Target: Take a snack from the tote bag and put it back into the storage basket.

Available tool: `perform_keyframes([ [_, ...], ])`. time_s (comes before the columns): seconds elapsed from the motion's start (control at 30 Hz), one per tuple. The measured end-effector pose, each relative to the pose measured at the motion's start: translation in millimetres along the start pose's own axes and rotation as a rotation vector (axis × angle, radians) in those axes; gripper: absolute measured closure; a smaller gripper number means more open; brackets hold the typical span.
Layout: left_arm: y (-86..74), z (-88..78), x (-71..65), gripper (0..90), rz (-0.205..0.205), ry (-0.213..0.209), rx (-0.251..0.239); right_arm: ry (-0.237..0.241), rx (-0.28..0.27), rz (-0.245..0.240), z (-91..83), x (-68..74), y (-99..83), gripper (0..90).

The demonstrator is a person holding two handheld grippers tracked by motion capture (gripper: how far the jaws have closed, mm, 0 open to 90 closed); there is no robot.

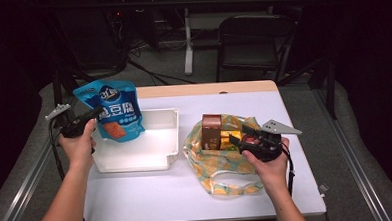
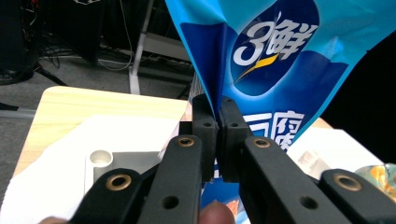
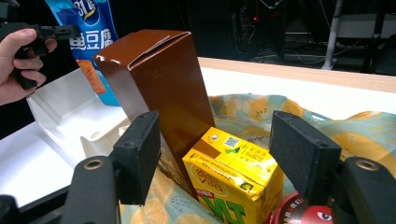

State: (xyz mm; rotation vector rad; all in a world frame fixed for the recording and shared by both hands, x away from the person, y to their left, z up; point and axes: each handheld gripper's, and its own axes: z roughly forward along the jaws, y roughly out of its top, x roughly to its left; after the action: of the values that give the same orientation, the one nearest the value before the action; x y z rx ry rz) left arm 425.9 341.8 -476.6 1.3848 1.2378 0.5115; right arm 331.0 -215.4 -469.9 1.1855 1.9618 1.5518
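Note:
My left gripper [image 1: 99,113] holds a blue snack pouch [image 1: 115,111] upright over the left end of a white tray [image 1: 172,136]. In the left gripper view its jaws [image 2: 217,109] are pinched on the pouch's [image 2: 280,56] side edge. My right gripper [image 1: 240,138] reaches into a yellow-patterned bag [image 1: 222,174] and stands open. Its pads [image 3: 140,149] flank a yellow drink carton [image 3: 233,172] without touching it. A tall brown carton [image 3: 163,79] stands just behind the yellow one. A red round item [image 3: 303,212] lies under the right jaw.
The table carries a white cover [image 1: 187,191] with a wooden strip [image 1: 208,88] along the far edge. A dark chair [image 1: 253,40] and a desk leg [image 1: 187,41] stand beyond it. The bag's handles [image 1: 227,189] trail toward the near edge.

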Motion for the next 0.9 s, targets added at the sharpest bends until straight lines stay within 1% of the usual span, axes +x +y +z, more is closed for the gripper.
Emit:
perform_keyframes([
  [0.07,0.3,-2.5,-0.6,77.5,-0.005,0.012,-0.003,0.000,0.008,-0.002,1.4,1.1,-0.4,32.6],
  [0.13,0.5,-5.6,0.4,68.8,-0.020,0.009,-0.009,0.005,0.007,-0.001,2.9,3.0,-0.6,31.9],
  [0.17,0.7,-7.3,-0.4,66.2,-0.026,0.014,-0.005,0.006,0.013,-0.011,3.0,3.3,-0.2,31.5],
  [0.2,0.9,-9.1,-1.5,62.9,-0.018,0.027,-0.005,0.008,0.010,-0.009,3.3,4.5,-0.1,31.4],
  [0.23,1.0,-10.9,-3.5,57.3,-0.011,0.043,-0.004,0.012,0.011,-0.014,3.3,4.9,0.2,31.0],
  [0.3,0.4,-14.6,-7.8,49.7,-0.003,0.063,0.003,0.015,0.013,-0.016,3.5,5.7,0.4,30.2],
  [0.33,-0.1,-16.6,-10.4,44.2,0.006,0.072,0.009,0.014,0.018,-0.019,3.6,5.8,0.5,30.0],
  [0.37,-1.0,-19.3,-13.0,41.3,0.010,0.077,0.010,0.011,0.012,-0.012,4.2,6.6,0.2,30.0],
  [0.4,-2.3,-22.0,-15.4,40.8,0.014,0.075,0.005,0.018,0.014,-0.015,4.6,6.8,0.3,29.9],
  [0.47,-5.0,-27.3,-21.9,35.4,0.024,0.080,0.003,0.026,0.020,-0.024,4.9,7.6,1.1,29.3],
  [0.5,-6.7,-29.8,-25.4,34.9,0.027,0.070,0.005,0.031,0.014,-0.025,5.7,8.3,1.5,28.8],
  [0.53,-8.7,-31.9,-30.0,33.3,0.037,0.071,0.009,0.035,0.011,-0.027,6.6,8.9,2.0,28.3],
  [0.57,-10.8,-33.6,-35.5,31.6,0.058,0.084,0.016,0.037,0.015,-0.031,7.4,9.4,2.8,27.7],
  [0.6,-12.9,-35.2,-40.8,30.5,0.074,0.082,0.024,0.042,0.018,-0.038,8.4,9.3,3.5,27.3],
  [0.7,-19.8,-38.9,-55.5,29.6,0.106,0.077,0.018,0.050,0.021,-0.044,12.3,10.4,5.9,26.7],
  [0.77,-24.1,-39.8,-63.8,29.0,0.115,0.065,0.022,0.053,0.026,-0.051,14.6,11.8,8.3,26.3],
  [0.87,-31.9,-38.9,-74.8,28.4,0.108,0.052,0.024,0.056,0.024,-0.057,17.2,15.0,11.6,26.1],
  [0.9,-34.5,-38.1,-78.0,28.3,0.109,0.041,0.025,0.056,0.022,-0.056,18.1,16.7,12.3,26.0],
])
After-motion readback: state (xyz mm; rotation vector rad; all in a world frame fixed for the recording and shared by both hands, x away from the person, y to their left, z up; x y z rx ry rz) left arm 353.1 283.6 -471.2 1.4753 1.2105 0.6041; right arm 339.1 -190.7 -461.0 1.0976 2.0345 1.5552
